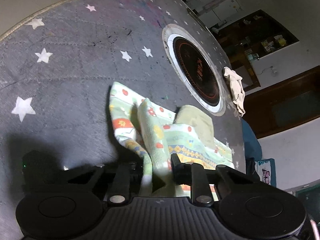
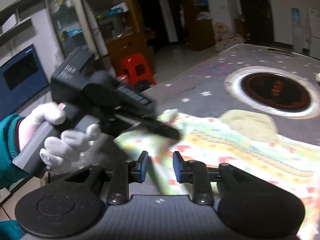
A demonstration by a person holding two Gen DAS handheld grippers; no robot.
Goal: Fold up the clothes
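A light green patterned garment [image 1: 180,140] lies on the grey star-print table cover [image 1: 70,70]. My left gripper [image 1: 157,168] is shut on a raised fold of this garment and lifts it off the table. In the right wrist view the same garment [image 2: 240,150] spreads to the right. The left gripper [image 2: 170,132] also shows there, held by a white-gloved hand, pinching the garment's edge. My right gripper [image 2: 161,166] is open, its blue pads either side of a hanging strip of the cloth. An olive green cloth [image 1: 198,124] lies on the garment.
A round black induction cooktop [image 1: 196,68] is set into the table beyond the garment. A beige cloth [image 1: 236,88] hangs over the table's far right edge. A red stool [image 2: 136,70], shelves and a doorway stand beyond the table.
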